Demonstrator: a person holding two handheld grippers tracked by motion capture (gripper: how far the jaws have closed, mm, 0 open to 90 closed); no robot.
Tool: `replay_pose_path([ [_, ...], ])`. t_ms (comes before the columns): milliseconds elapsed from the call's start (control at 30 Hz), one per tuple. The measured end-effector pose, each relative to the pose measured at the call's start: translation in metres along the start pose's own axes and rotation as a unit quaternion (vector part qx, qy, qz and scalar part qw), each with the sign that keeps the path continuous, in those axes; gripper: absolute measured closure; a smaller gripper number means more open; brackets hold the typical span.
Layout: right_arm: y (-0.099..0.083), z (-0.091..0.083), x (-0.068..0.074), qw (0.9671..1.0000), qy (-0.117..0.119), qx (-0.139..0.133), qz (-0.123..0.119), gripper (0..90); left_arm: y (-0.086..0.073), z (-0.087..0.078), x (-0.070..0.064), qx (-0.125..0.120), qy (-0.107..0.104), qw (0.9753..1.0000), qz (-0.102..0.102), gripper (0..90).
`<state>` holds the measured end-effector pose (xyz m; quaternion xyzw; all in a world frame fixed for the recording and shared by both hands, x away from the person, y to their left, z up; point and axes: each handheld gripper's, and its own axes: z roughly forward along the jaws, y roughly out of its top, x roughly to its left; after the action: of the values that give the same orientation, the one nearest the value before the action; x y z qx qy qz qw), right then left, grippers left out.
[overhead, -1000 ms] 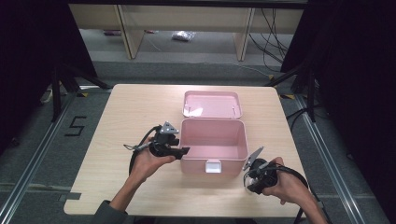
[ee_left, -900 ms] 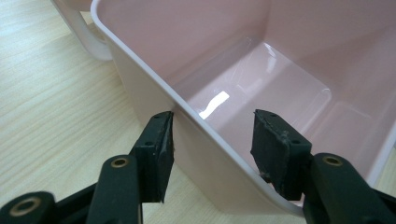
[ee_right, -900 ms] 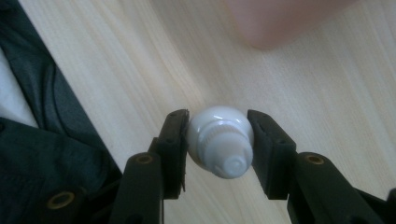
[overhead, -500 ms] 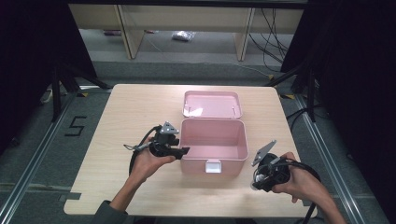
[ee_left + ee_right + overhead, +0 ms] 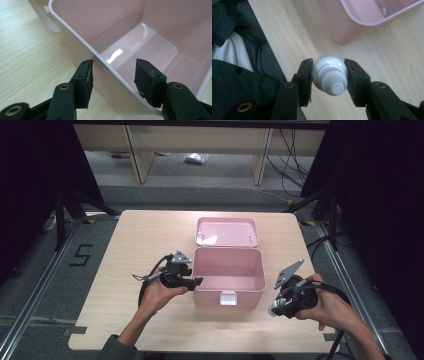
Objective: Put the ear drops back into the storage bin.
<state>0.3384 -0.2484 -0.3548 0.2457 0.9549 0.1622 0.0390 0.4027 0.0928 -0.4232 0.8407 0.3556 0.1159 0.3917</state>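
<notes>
- The pink box (image 5: 229, 276) is steadied on the desk (image 5: 140, 240) by the left hand-held gripper (image 5: 113, 75), jaws apart astride its wall.
- A white bottle (image 5: 330, 75) is clamped in the right hand-held gripper (image 5: 329, 67), likely for placing inside.

Open box (image 5: 229, 276) at the middle of the table (image 5: 140, 240), its lid (image 5: 227, 231) lying behind it toward the far edge. Left gripper (image 5: 192, 282) straddles the box's left wall. Right gripper (image 5: 278, 307), right of the box near the front edge, holds a bottle (image 5: 330, 75).
</notes>
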Motion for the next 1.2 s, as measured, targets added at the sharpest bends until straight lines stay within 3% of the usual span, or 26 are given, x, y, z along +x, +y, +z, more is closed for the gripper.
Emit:
replay_pose_path([
  [333,0.020,-0.028,0.000,1.0000,-0.001,-0.009,-0.004,60.3,0.000,0.000,0.000,0.000,-0.001,1.0000,-0.001,48.3],
  [600,0.044,-0.045,-0.002,0.9996,0.001,-0.015,-0.025,60.3,0.000,0.001,-0.001,-0.004,0.002,1.0000,-0.006,48.4],
  [633,0.047,-0.046,-0.002,0.9997,0.003,-0.013,-0.018,60.3,0.000,0.000,0.000,-0.003,0.002,1.0000,-0.005,48.4],
  [900,0.072,-0.040,-0.009,0.9995,-0.002,-0.003,-0.031,60.4,0.000,0.000,0.000,-0.004,0.002,1.0000,-0.005,48.4],
  [1200,0.091,-0.024,-0.022,0.9997,-0.003,0.011,-0.019,60.3,0.000,0.000,-0.001,-0.003,0.003,1.0000,-0.004,48.5],
])
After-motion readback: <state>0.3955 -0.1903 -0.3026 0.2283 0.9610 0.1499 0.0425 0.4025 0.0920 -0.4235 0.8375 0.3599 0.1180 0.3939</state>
